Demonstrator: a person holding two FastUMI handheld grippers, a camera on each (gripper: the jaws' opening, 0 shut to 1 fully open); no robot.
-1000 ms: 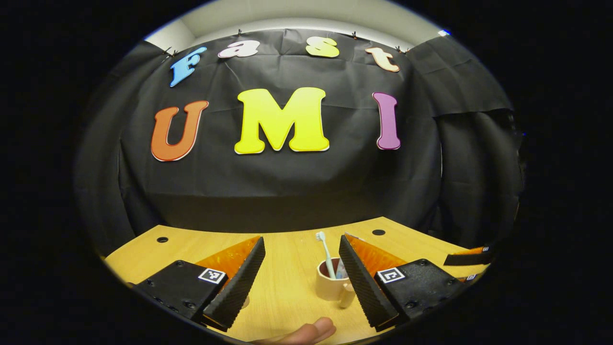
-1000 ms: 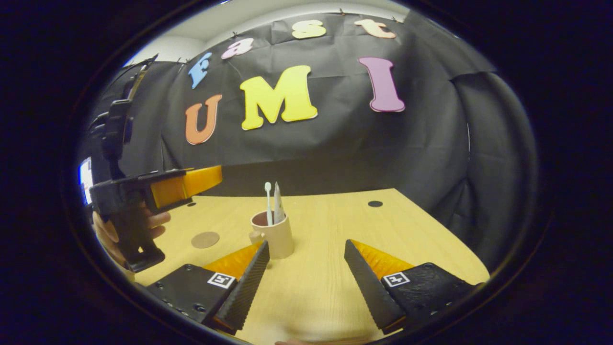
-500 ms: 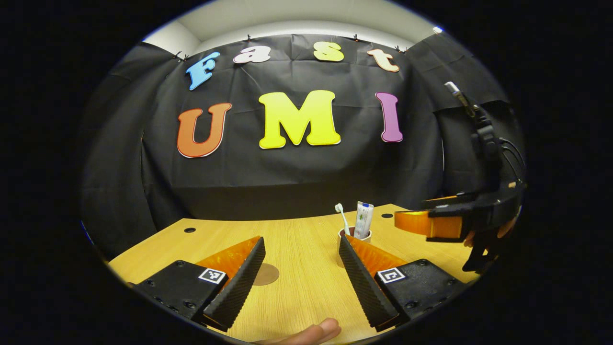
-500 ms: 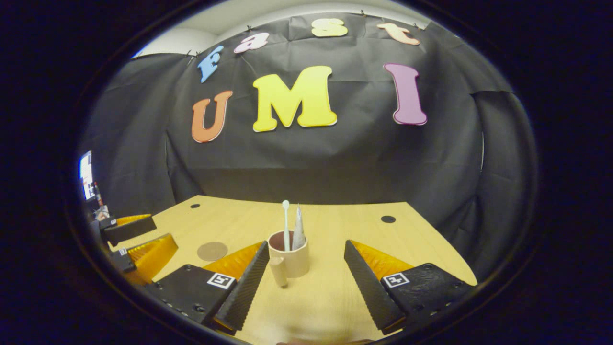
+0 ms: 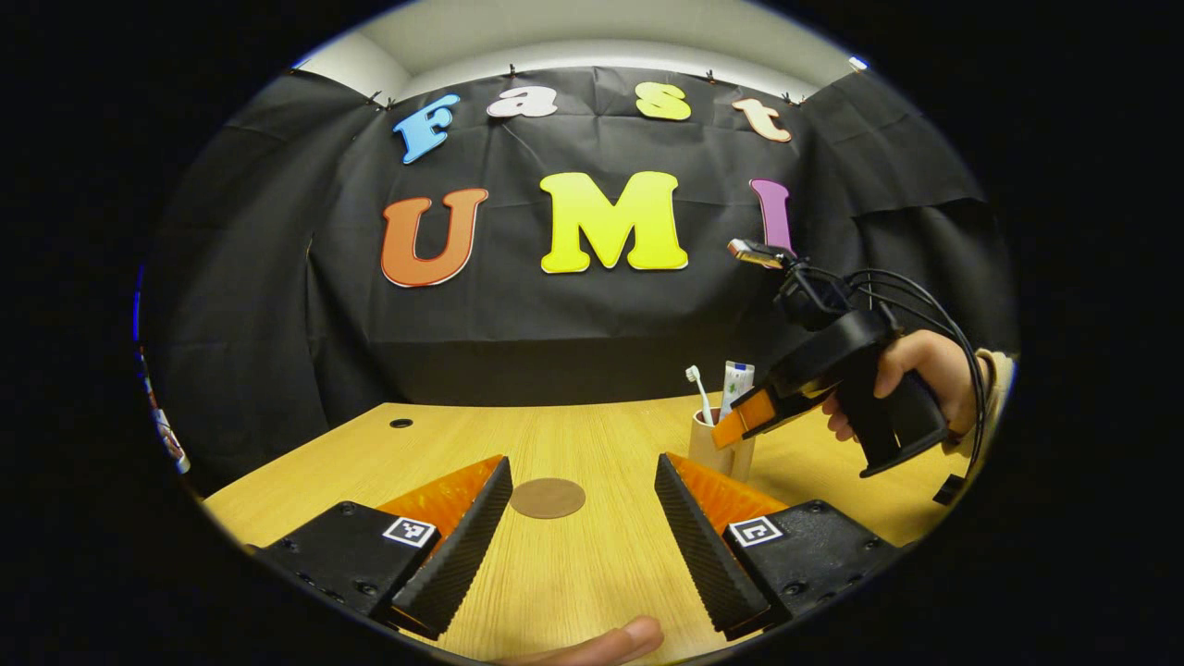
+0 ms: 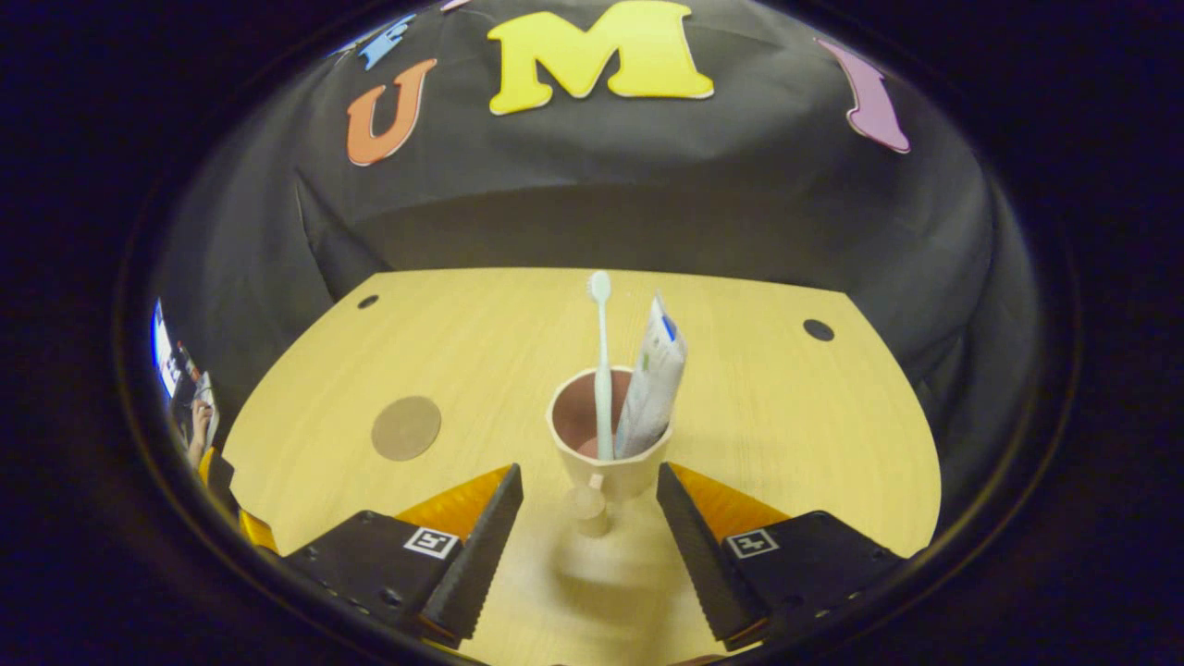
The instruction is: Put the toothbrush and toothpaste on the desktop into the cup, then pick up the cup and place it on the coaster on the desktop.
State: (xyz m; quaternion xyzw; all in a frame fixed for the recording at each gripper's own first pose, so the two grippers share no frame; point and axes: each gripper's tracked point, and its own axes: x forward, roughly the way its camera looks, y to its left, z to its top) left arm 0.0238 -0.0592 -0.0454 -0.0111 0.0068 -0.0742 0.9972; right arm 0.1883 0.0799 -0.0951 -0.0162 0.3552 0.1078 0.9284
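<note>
A beige cup (image 6: pixel 622 474) stands upright on the wooden desk (image 6: pixel 786 435), holding a white toothbrush (image 6: pixel 601 361) and a toothpaste tube (image 6: pixel 653 388). My right gripper (image 6: pixel 588 555) is open, its fingers on either side of the cup's handle (image 6: pixel 589 507) without pressing on it. The round brown coaster (image 6: pixel 406 427) lies to the cup's left. In the left gripper view the coaster (image 5: pixel 548 498) lies just beyond my open, empty left gripper (image 5: pixel 583 546). The cup (image 5: pixel 721 453) stands at the right, where a hand (image 5: pixel 920 370) holds the right gripper (image 5: pixel 751 416) against it.
Round cable holes (image 6: pixel 818 329) sit near the desk's far corners. The black cloth wall closes off the far edge. A fingertip (image 5: pixel 601 641) shows at the bottom of the left gripper view. Bare desk lies between coaster and cup.
The right gripper has tilted down and closed in on the cup, now straddling its handle. The left gripper has swung so the coaster sits ahead of its fingers.
</note>
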